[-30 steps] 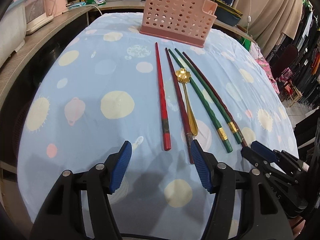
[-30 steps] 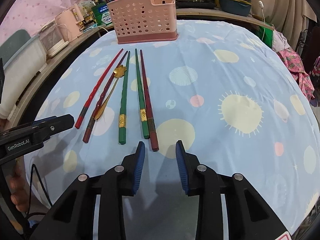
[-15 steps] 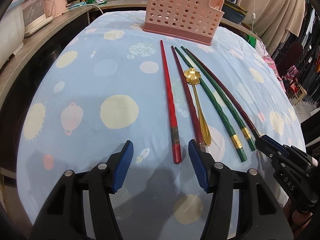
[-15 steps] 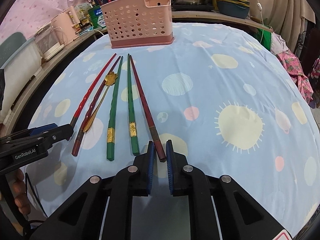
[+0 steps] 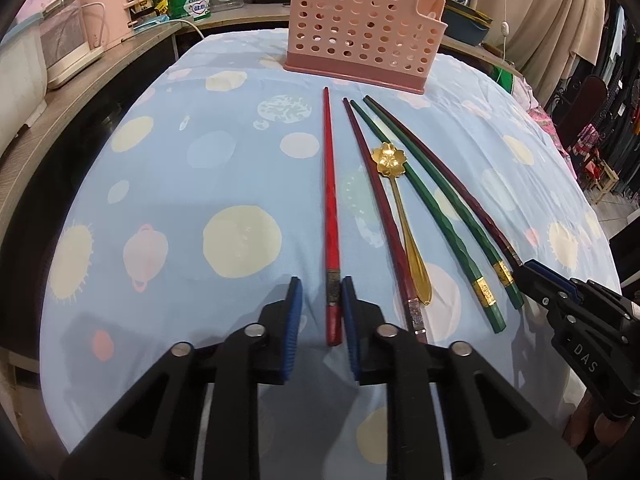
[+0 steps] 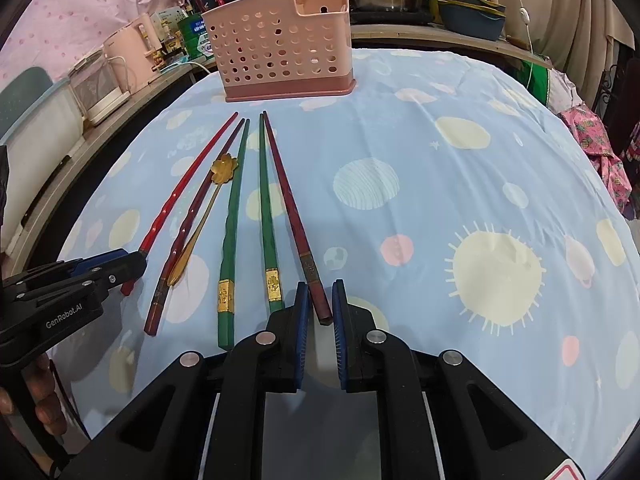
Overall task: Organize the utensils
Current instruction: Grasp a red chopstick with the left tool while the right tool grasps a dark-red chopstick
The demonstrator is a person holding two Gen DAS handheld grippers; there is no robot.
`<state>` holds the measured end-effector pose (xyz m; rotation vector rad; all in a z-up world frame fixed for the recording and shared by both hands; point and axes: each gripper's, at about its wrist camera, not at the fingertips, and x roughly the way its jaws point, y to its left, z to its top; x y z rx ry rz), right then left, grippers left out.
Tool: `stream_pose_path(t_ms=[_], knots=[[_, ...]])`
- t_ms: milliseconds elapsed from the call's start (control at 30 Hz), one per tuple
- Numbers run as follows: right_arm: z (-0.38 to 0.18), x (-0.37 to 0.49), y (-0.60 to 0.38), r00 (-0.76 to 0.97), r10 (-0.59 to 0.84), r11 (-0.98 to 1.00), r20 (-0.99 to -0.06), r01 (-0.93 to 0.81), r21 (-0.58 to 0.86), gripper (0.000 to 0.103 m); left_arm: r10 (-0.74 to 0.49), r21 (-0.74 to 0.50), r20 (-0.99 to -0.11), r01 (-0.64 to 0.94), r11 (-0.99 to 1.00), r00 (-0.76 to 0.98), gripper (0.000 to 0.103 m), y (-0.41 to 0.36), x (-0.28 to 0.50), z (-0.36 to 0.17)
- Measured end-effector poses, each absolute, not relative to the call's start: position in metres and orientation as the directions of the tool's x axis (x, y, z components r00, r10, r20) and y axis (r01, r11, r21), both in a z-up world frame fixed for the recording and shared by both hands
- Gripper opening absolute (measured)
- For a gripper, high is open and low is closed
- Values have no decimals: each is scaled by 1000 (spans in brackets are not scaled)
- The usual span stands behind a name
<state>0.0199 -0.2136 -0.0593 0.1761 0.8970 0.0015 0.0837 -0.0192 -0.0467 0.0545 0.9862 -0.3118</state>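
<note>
Left gripper (image 5: 321,292) fingers closing around red chopstick (image 5: 329,216) end on tablecloth (image 5: 180,200), spoon (image 5: 396,200) and green chopsticks (image 5: 436,216) beside, right gripper (image 6: 319,300) clamped on maroon chopstick (image 6: 288,208), pink basket (image 6: 280,44) beyond.

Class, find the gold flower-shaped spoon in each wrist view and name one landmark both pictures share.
Left wrist view: the gold spoon lies right of centre, between a dark red chopstick and a green one.
Right wrist view: the gold spoon lies left of centre, in that same gap.
Shared landmark: the pink basket at the table's far end.
</note>
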Motion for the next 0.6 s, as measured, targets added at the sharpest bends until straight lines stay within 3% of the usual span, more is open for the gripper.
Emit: stream_pose_path(t_ms=[100, 600], knots=[[-59, 19, -212, 624, 76, 986, -778, 70, 153, 11, -240, -97, -829, 293, 951, 505, 7, -21, 83, -47], [-38, 3, -221, 655, 92, 977, -750, 86, 195, 9, -248, -109, -817, 284, 953, 521, 7, -17, 73, -26]])
